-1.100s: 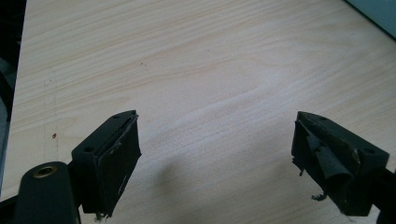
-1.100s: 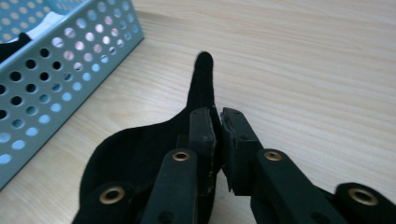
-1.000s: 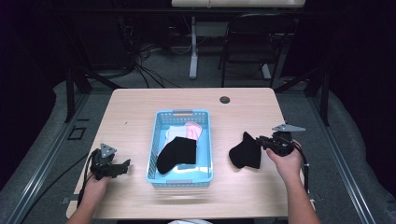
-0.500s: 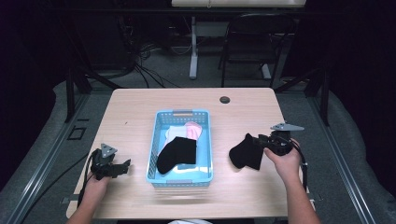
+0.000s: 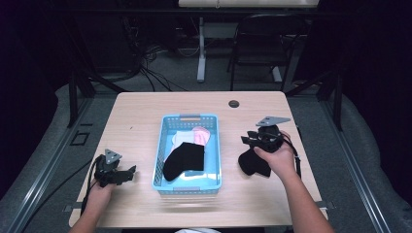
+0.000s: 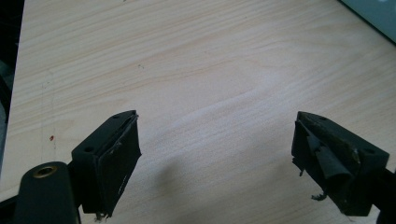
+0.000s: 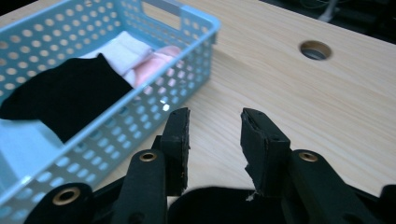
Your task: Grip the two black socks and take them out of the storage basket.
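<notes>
High view: left gripper (image 5: 130, 171) rests near the table's (image 5: 145, 116) front edge, jaws wide apart over bare wood. Right gripper (image 5: 246, 140) has jaws parted and empty, a black sock (image 5: 251, 163) lying just under it, seemingly out of the basket (image 5: 212, 175). One black sock (image 5: 183, 159) and pale ones remain inside. Beyond lies open tabletop.

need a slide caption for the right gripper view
Right gripper, jaws apart above a black sock, faces a blue basket holding black, white and pink socks.
</notes>
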Demonstrator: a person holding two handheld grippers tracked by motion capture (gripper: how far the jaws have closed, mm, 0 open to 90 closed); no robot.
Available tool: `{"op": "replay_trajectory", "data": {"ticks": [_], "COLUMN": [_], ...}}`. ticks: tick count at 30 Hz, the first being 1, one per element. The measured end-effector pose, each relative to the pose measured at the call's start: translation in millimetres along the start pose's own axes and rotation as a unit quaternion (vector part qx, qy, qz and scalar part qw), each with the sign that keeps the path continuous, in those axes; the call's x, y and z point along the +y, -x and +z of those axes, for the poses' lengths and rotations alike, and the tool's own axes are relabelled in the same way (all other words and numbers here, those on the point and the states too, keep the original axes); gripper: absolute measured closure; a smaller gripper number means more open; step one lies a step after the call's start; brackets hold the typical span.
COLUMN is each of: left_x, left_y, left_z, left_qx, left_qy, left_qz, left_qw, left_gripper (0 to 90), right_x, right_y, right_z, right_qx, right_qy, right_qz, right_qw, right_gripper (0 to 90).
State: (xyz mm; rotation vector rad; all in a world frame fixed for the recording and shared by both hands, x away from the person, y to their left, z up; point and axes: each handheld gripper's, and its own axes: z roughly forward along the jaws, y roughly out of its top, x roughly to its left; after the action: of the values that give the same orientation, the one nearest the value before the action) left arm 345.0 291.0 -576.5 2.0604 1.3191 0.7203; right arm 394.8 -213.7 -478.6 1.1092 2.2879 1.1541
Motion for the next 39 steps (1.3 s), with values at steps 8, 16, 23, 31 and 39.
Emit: {"op": "replay_trajectory", "data": {"ticks": [8, 16, 23, 31, 39], "left_x": [0.2, 0.7, 0.6, 0.7, 1.0], "left_y": [-0.3, -0.4, -0.7, -1.8, -2.0], "left_z": [-0.7, -1.0, -1.3, -2.5, -2.6], "left_qx": [-0.001, -0.002, -0.004, -0.005, -0.006], "left_qy": [0.002, 0.004, 0.005, 0.007, 0.007], "left_qz": [0.0, 0.001, 0.0, 0.0, 0.001], "left_qw": [1.0, 1.0, 1.0, 1.0, 1.0], "left_gripper": [15.4, 15.4, 15.4, 15.4, 15.4], "right_x": [27.8, 56.8, 77.8, 86.2, 86.2], "right_y": [-30.6, -59.2, -80.7, -92.9, -102.4], "right_z": [32.4, 64.4, 94.1, 129.5, 152.5], "right_qx": [0.034, 0.077, 0.1, 0.115, 0.106], "right_qy": [-0.028, -0.046, -0.066, -0.096, -0.138], "right_qz": [-0.049, -0.079, -0.097, -0.093, -0.105], "right_qw": [0.9978, 0.9928, 0.988, 0.9844, 0.9791], "right_gripper": [62.1, 61.6, 61.8, 62.3, 62.1]}}
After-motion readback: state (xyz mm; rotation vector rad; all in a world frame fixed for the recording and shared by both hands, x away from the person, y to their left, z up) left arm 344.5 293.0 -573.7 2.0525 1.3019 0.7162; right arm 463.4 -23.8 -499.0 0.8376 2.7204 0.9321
